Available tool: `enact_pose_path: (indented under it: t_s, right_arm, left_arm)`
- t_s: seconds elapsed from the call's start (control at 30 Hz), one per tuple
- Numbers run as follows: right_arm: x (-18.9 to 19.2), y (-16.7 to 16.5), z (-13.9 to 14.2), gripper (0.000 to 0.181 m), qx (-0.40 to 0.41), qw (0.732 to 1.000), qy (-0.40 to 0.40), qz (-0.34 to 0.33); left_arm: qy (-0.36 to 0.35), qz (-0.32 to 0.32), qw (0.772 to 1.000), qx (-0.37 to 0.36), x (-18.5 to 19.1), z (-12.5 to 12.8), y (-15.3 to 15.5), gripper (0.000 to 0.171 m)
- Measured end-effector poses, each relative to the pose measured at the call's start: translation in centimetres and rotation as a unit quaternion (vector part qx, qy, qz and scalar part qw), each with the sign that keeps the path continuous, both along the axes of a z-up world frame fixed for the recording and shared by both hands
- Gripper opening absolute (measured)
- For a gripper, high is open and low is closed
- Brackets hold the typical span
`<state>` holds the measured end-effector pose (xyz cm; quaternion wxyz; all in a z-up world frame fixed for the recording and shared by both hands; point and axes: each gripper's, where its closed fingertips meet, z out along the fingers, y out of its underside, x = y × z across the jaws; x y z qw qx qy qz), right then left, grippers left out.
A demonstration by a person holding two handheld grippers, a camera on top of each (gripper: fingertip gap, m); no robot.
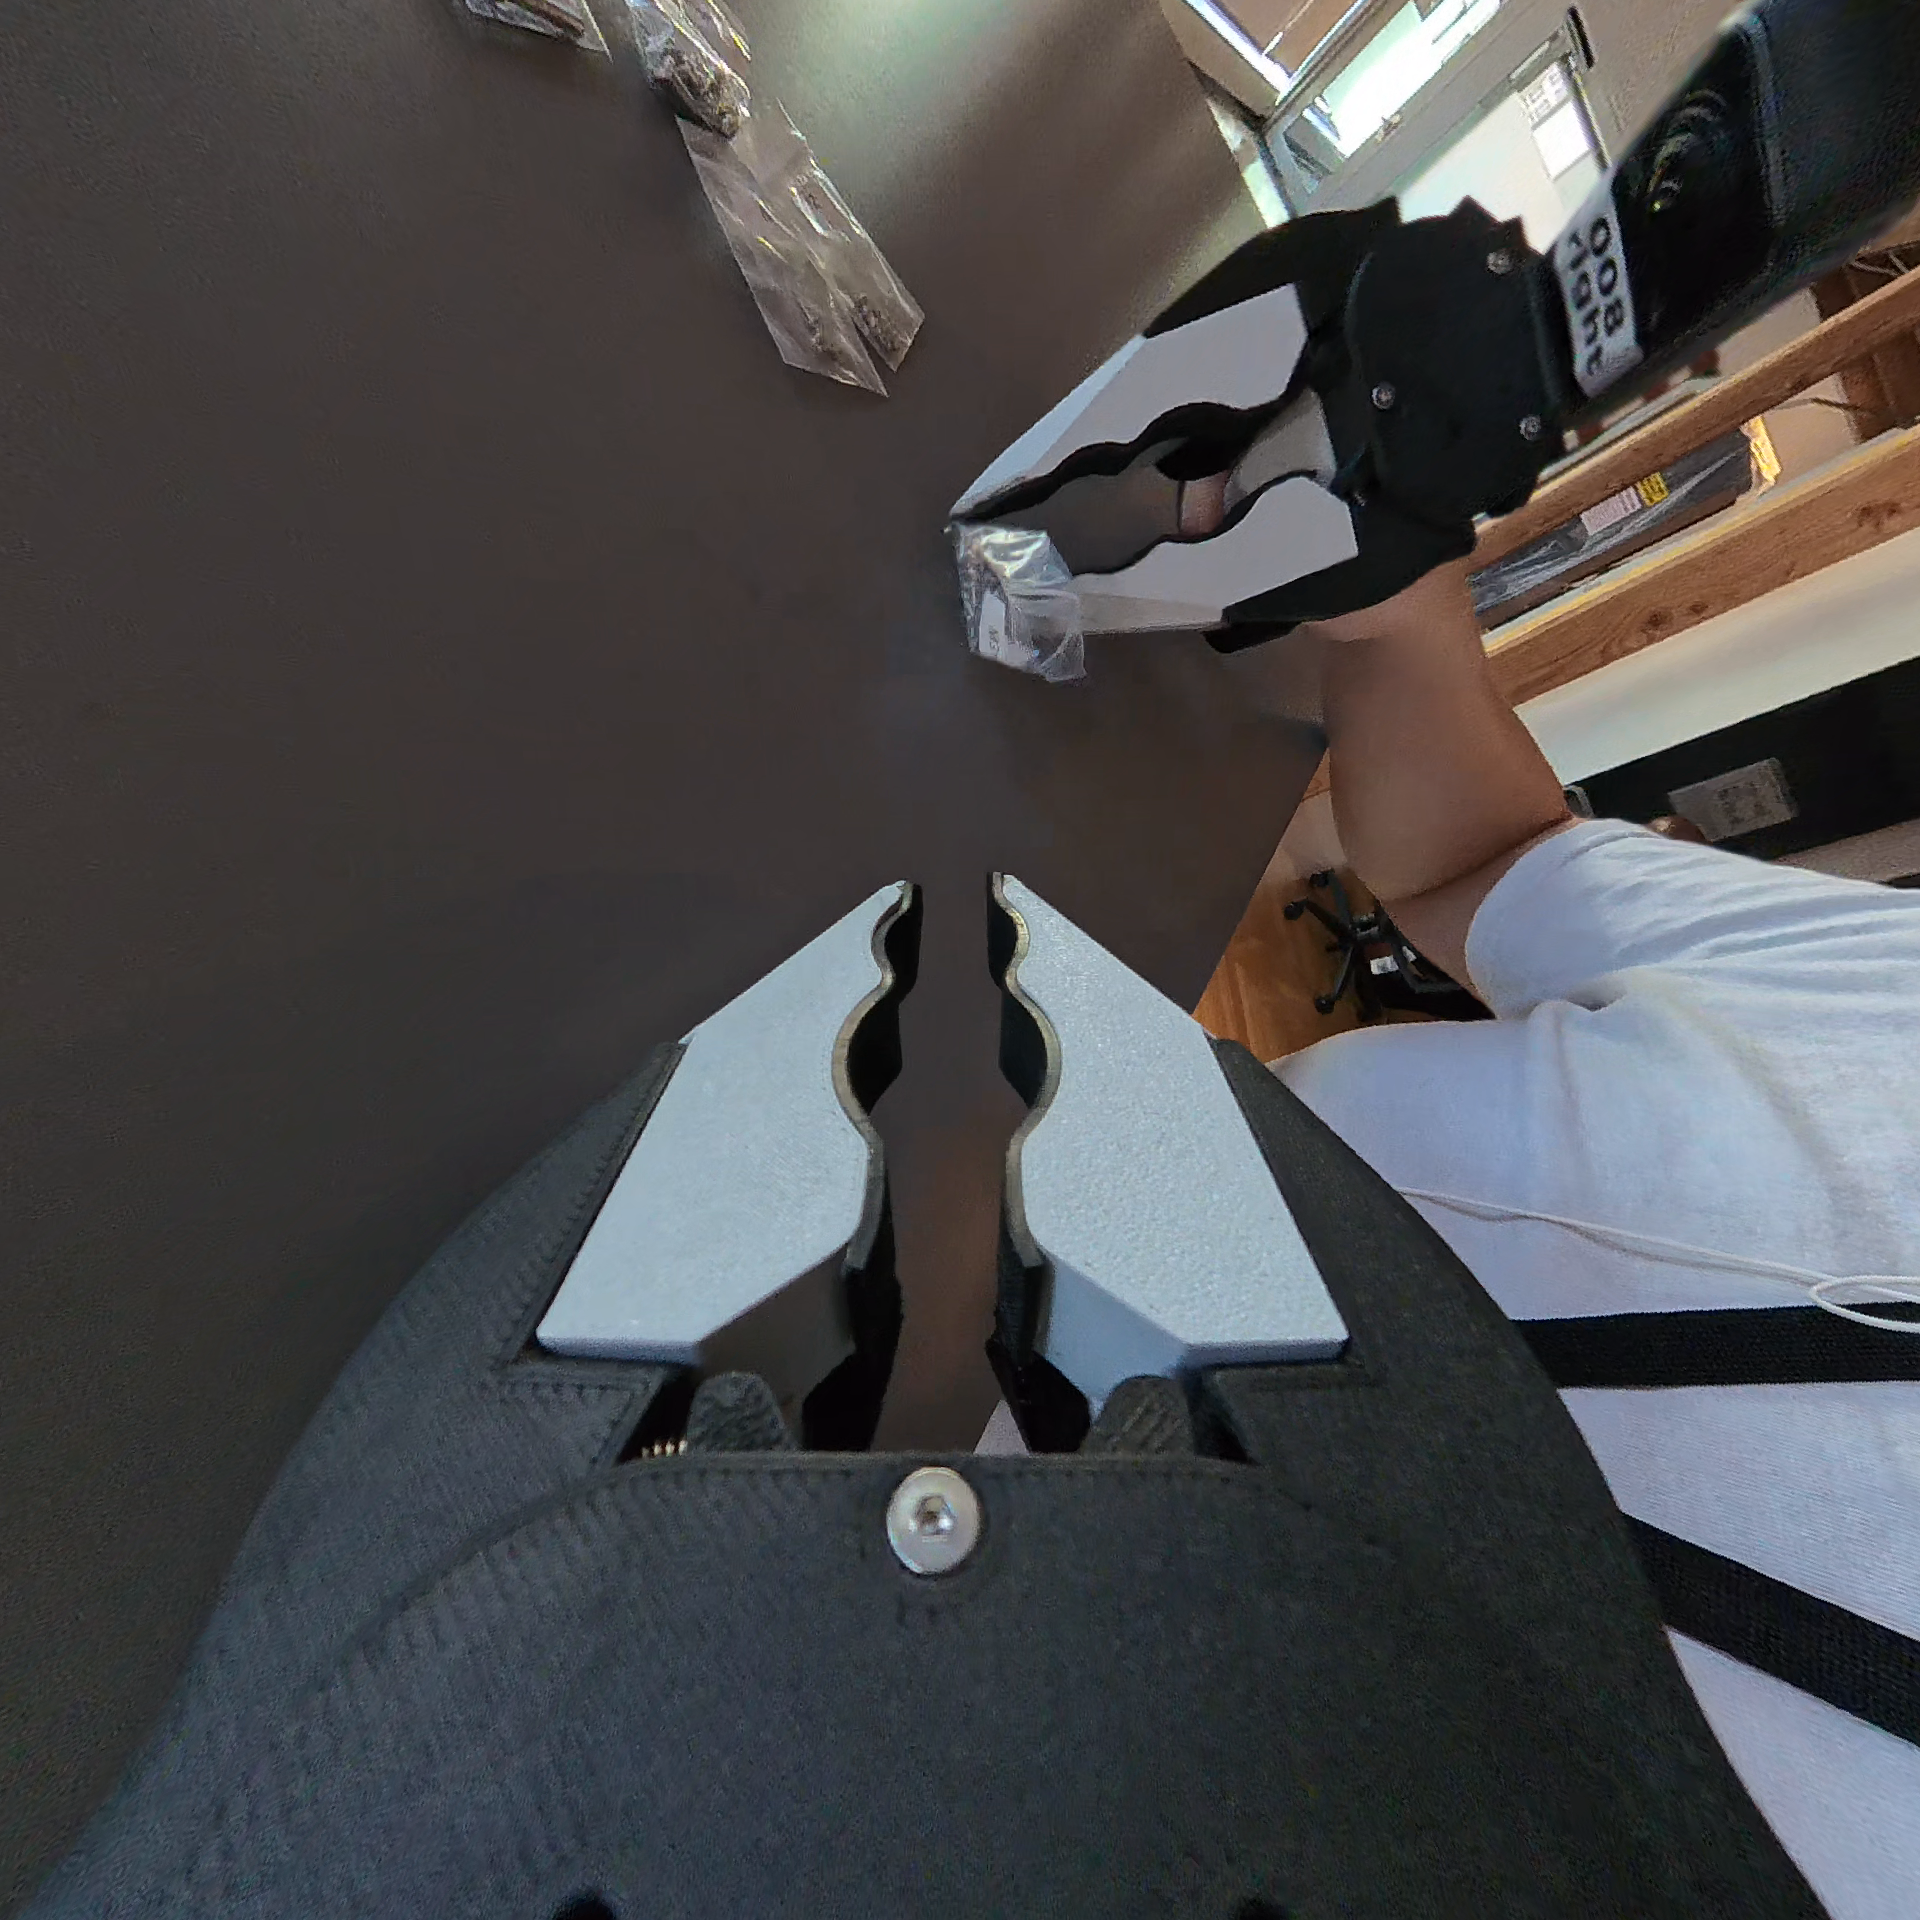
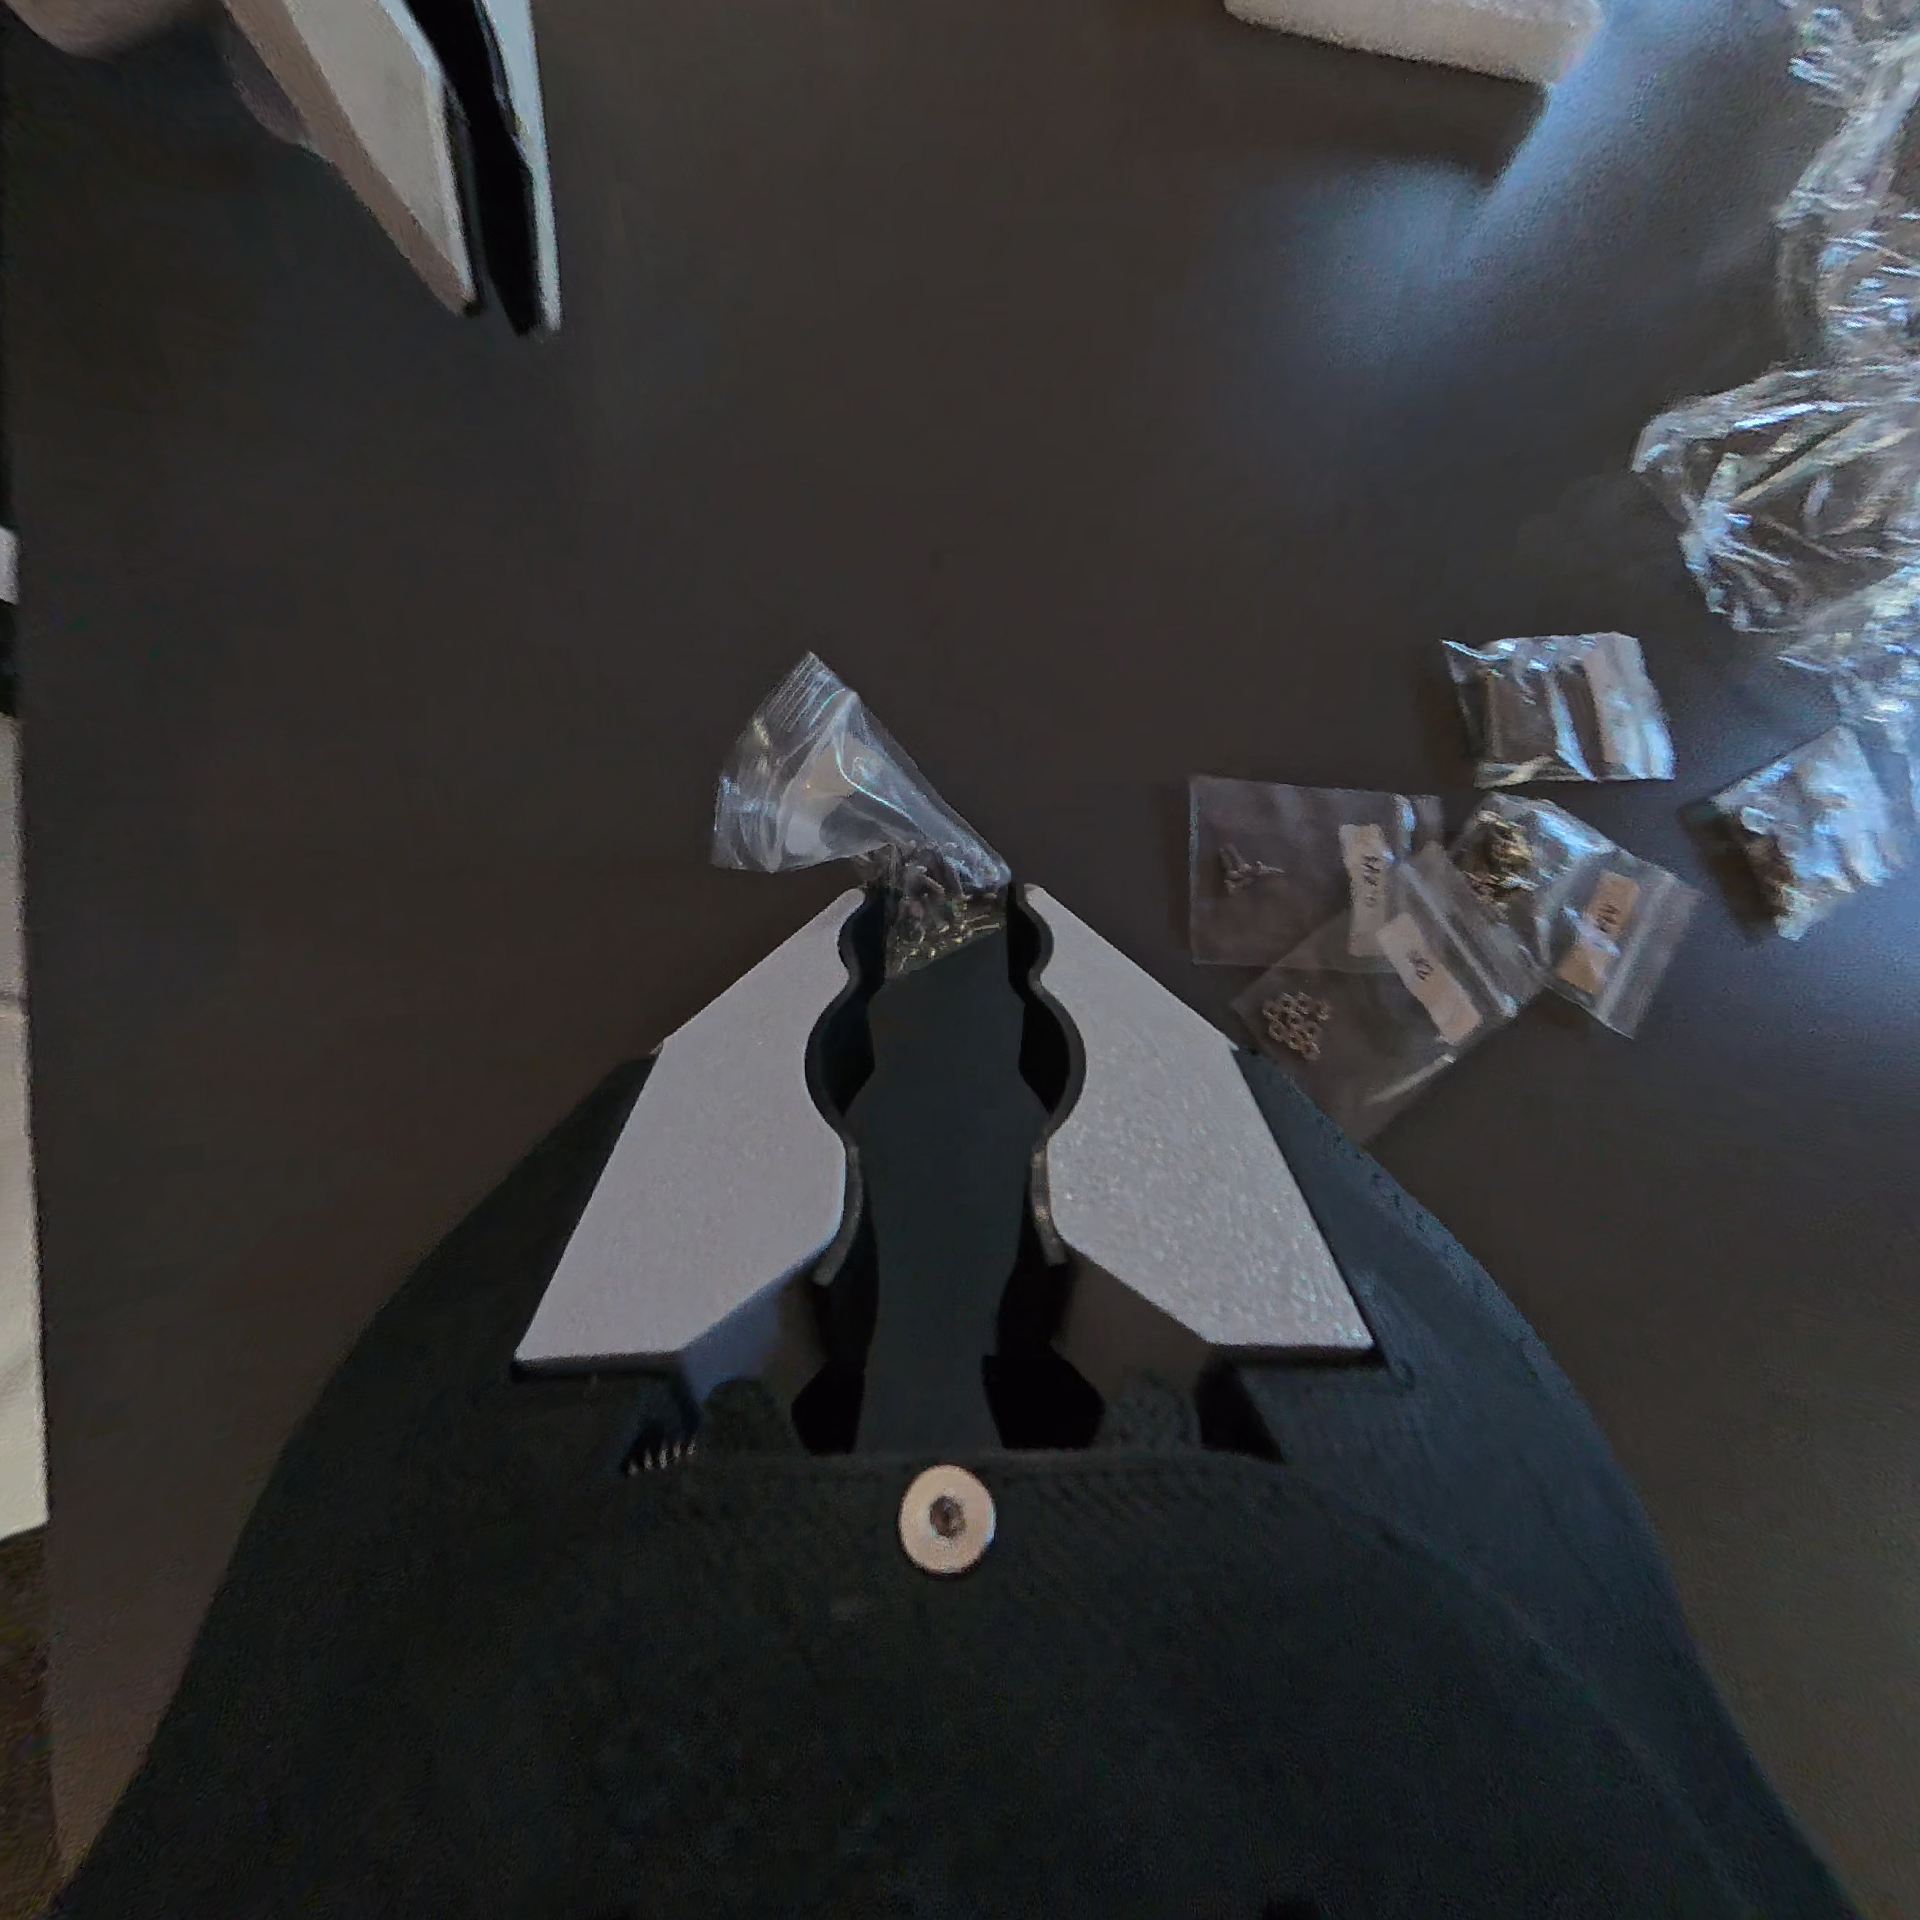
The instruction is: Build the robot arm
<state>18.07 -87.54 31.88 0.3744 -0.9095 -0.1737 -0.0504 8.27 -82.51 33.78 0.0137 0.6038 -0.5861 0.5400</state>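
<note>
Closest to each lens is the black printed body of the gripper I hold, with the grey fingers running forward from it. Beneath everything spreads the dark table, the biggest thing in sight, matte and brown-black.

My sleeve, white, fills the right side of the left wrist view, with my bare forearm rising from it toward the other tool.

My left gripper hangs above bare tabletop with its fingers slightly parted, a narrow gap between the tips and nothing in it.

My right gripper is pinching a small clear bag of dark little screws at its tips; the bag's free end fans out beyond the fingers. From the left wrist view the same right gripper shows tips closed on the crumpled bag, which sits low over the table; I cannot tell whether it touches.

To the right of the held bag, well apart from it, lies a crumpled heap of clear plastic by the frame's edge. Nearer, a cluster of small zip bags overlaps on the table, some with pale stickers and tiny metal parts inside. A white foam piece sits at the far edge.
</note>
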Motion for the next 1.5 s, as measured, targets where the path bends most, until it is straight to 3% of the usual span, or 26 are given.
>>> enact_pose_path:
  t_s: [0.1,0.47,0.73,1.17,1.5]
  right_arm:
    - [1.3,-0.6,0.1,0.020,-0.042,0.995,-0.086,-0.026]
    - [2.7,-0.6,0.4,0.020,-0.131,0.973,-0.183,-0.061]
    - [2.3,-0.5,0.3,0.020,-0.162,0.971,-0.163,-0.065]
    - [3.4,-0.5,0.8,0.018,-0.192,0.953,-0.226,-0.069]
    - [2.9,-0.4,0.6,0.018,-0.202,0.953,-0.215,-0.068]
  left_arm:
    - [0.003,-0.001,1.000,0.000,-0.1,0.0,0.2,0.011]
    - [0.001,-0.018,1.000,-0.013,-0.1,-0.1,-0.3,0.011]
    - [-0.009,-0.022,1.000,-0.021,-0.1,0.1,-0.1,0.011]
    - [-0.021,-0.024,0.999,-0.028,-0.2,0.4,0.0,0.010]
    - [-0.024,-0.023,0.999,-0.030,-0.6,0.5,0.2,0.010]
